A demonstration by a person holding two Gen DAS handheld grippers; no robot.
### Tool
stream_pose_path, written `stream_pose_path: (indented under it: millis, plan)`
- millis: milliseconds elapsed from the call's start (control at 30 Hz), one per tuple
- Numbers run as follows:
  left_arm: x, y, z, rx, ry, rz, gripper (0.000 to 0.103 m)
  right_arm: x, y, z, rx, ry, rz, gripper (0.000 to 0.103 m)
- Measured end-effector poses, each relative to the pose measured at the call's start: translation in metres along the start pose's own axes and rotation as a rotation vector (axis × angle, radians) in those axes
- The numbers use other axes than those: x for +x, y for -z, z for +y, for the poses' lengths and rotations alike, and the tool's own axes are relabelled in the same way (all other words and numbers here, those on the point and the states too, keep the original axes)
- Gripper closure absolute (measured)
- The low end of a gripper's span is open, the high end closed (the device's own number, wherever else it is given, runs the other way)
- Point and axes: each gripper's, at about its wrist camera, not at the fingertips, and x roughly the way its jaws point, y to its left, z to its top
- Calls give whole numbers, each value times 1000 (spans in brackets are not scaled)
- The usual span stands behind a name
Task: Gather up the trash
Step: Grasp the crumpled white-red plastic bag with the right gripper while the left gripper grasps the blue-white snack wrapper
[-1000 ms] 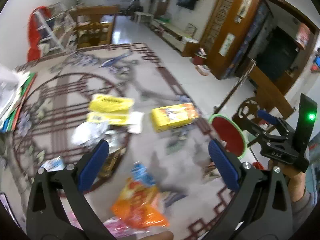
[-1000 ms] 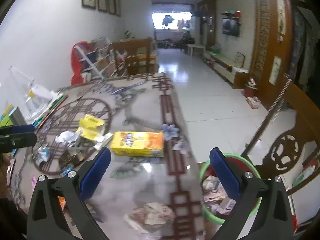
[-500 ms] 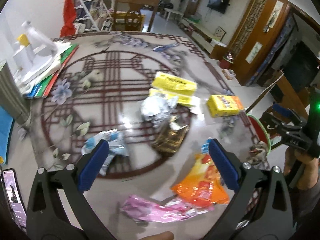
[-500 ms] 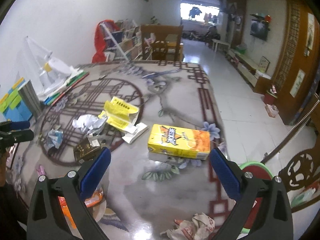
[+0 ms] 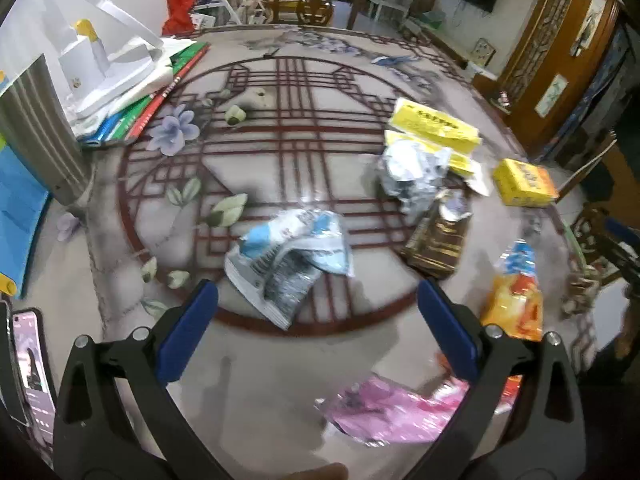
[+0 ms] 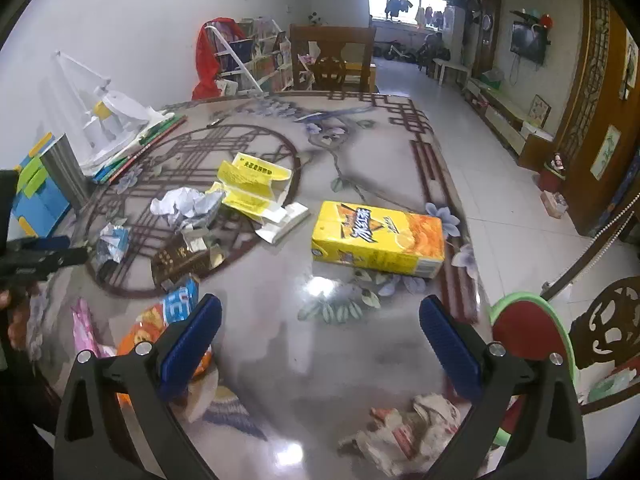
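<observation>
Trash lies scattered on a patterned glossy table (image 6: 320, 360). My left gripper (image 5: 318, 330) is open, hovering just short of a crumpled blue-and-white wrapper (image 5: 288, 260). A pink wrapper (image 5: 384, 408) lies below it and an orange snack bag (image 5: 516, 304) sits to the right. My right gripper (image 6: 320, 338) is open over bare table, with a yellow drink carton (image 6: 378, 238) ahead of it. A crumpled paper wad (image 6: 408, 432) lies near its right finger. A green-rimmed red bin (image 6: 528, 336) stands off the table's right edge. Both grippers hold nothing.
Crumpled foil (image 6: 186, 206), a flattened yellow box (image 6: 252, 186) and a brown wrapper (image 6: 182, 260) lie mid-table. A white lamp (image 5: 104, 64), books and blue boxes (image 6: 36, 196) crowd the left side. A phone (image 5: 30, 368) lies at the near left edge. A carved wooden chair (image 6: 608, 320) stands beside the bin.
The left gripper has swung left across the table, from the orange bag to the blue-and-white wrapper. The right gripper's view has turned left from the bin toward the yellow carton.
</observation>
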Motion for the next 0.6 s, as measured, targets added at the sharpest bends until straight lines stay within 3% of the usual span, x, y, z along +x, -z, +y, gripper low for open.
stream_pose_path:
  millis: [267,433,600]
  plan:
    - [17,-14,-3,28,-54,24,5,-11,34,-18,28,34,47,7]
    - [26,-18,-1,44,-70,48,5,1,53,-37,62,89,102,7]
    - [42,-18,0,60,-99,72,5,20,64,-49,119,75,164,7]
